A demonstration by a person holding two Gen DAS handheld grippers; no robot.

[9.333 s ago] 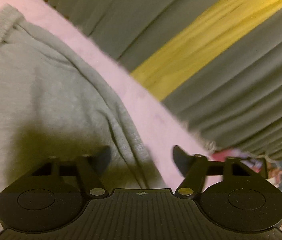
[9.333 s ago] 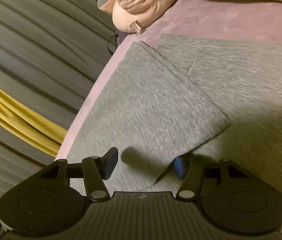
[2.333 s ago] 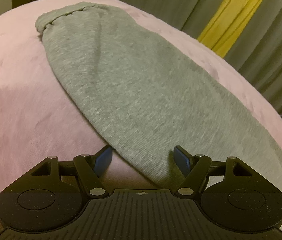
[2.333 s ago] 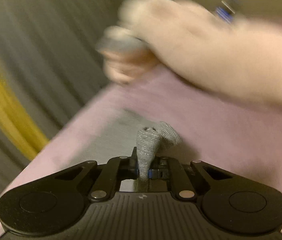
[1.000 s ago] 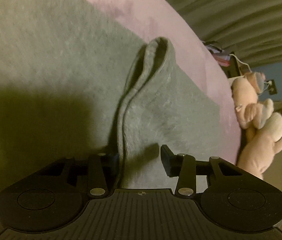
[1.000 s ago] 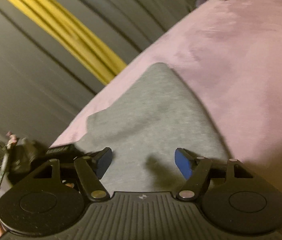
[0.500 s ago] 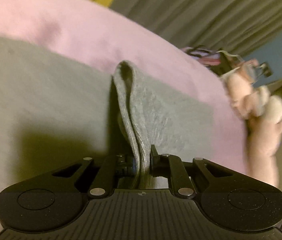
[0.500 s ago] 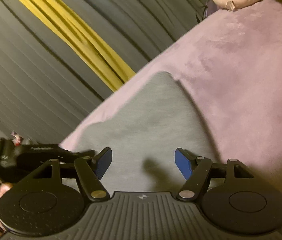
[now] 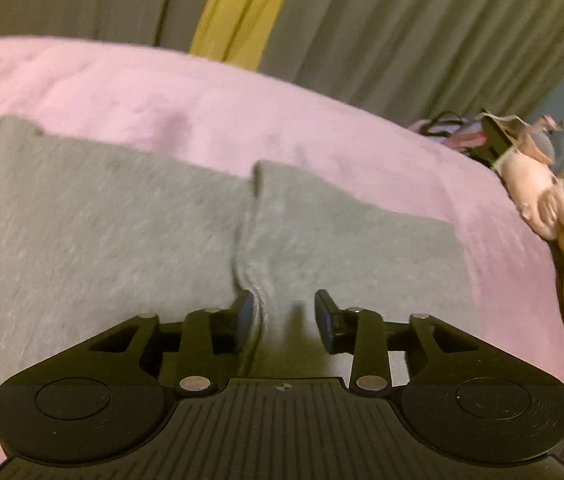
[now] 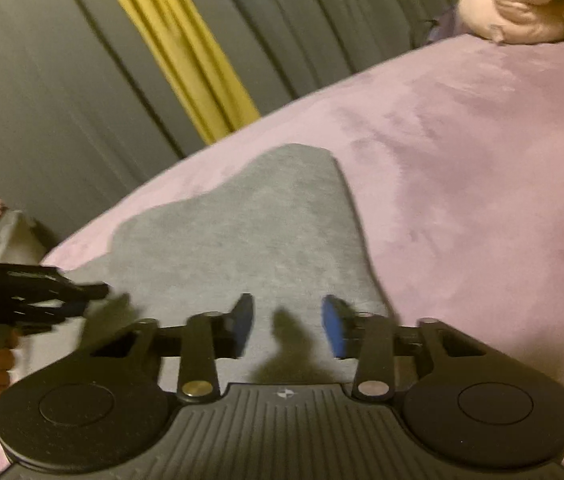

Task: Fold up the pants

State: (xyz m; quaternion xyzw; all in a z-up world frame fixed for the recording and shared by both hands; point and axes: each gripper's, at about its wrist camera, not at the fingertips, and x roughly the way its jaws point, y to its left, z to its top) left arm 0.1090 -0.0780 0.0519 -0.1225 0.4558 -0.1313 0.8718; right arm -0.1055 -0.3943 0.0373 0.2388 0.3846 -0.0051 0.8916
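The grey pants lie on the pink blanket. In the left wrist view a folded flap lies over the lower layer, its edge running up the middle. My left gripper is open low over that edge, holding nothing. In the right wrist view the pants taper to a rounded corner. My right gripper is open just above the cloth and empty. The left gripper shows blurred at the left of the right wrist view.
Grey curtains with a yellow stripe hang behind the bed. Pink plush toys lie at the bed's right side, also in the right wrist view. Clutter sits beyond the blanket's far right edge.
My left gripper was shut on the folded pants edge half a second ago; it has now opened and let the flap drop flat. My right gripper stays open over the cloth.
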